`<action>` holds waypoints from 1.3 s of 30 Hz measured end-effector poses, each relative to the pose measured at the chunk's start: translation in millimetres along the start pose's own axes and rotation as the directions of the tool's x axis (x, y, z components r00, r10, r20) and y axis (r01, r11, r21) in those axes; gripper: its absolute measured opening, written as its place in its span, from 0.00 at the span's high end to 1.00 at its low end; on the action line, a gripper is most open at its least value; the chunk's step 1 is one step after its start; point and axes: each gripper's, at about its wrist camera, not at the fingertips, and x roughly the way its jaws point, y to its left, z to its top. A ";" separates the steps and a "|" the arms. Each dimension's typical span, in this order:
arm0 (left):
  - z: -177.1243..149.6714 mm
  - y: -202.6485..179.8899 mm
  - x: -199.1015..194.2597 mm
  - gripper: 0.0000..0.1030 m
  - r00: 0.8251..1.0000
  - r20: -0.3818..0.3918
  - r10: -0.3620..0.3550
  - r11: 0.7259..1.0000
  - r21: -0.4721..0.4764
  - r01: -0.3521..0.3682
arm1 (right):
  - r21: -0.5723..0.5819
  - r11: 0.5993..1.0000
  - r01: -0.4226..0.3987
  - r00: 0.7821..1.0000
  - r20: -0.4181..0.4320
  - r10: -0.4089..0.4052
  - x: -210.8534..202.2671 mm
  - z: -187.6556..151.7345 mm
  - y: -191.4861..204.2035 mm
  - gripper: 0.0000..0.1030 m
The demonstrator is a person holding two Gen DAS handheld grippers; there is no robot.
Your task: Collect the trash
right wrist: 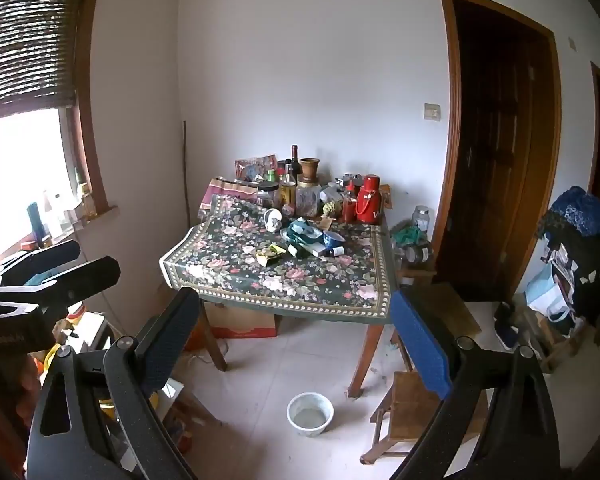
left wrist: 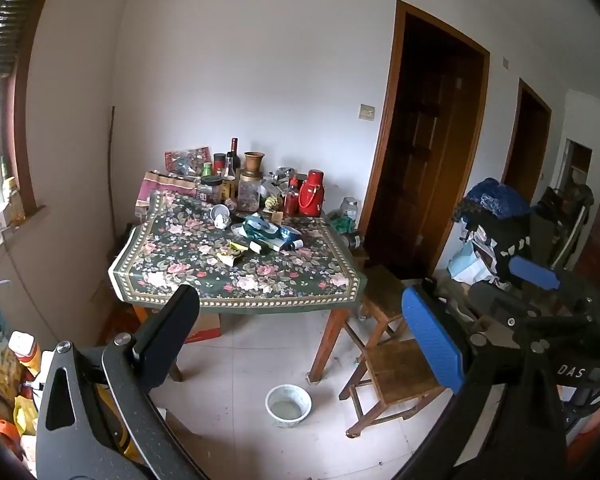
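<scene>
Hovering well short of the table, both grippers point forward and slightly down, and nothing is held. The left gripper (left wrist: pixel 300 336) has its jaws spread wide apart with only floor tiles between them; the right gripper (right wrist: pixel 296 340) shows the same, jaws wide and empty. Just below and beyond the jaws sits a white bowl (left wrist: pixel 288 405) on the floor, with a small wooden stool (left wrist: pixel 392 376) off to the right of it.

Further ahead stands the table (left wrist: pixel 236 280) under its floral cloth, and that is where the trash lies. A crumpled yellow wrapper (left wrist: pixel 231 253) sits nearest, almost straight ahead of both sets of jaws and a touch left of centre. Just behind and to its right lies a dark bottle (left wrist: pixel 276 245) on its side, long axis running roughly left to right across the view. Beyond that, a heap of teal packaging (left wrist: pixel 260 226) and a tipped white cup (left wrist: pixel 221 215). At the far edge, jars, bottles and a red thermos (left wrist: pixel 311 193) stand upright against the wall.

Neither hand looks clearly nearer; both are well apart from the trash, so an approach forward and upward to the tabletop seems needed first, the wrapper likely the easiest opening pick.
</scene>
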 end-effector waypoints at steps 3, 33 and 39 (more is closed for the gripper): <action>4.6 -6.6 -2.3 0.01 1.000 0.001 0.003 1.000 0.003 -0.003 | -0.001 1.000 0.001 1.000 -0.004 -0.001 -0.1 0.3 0.9 0.08; 6.0 1.4 -7.9 0.01 1.000 -0.001 -0.020 0.999 0.025 0.020 | 0.016 1.000 0.007 1.000 0.005 -0.007 -4.3 -1.5 2.4 0.08; 4.5 1.9 -8.9 0.01 1.000 -0.002 -0.020 0.999 0.026 0.020 | 0.016 1.000 0.008 1.000 0.003 -0.008 -5.5 -2.6 2.7 0.08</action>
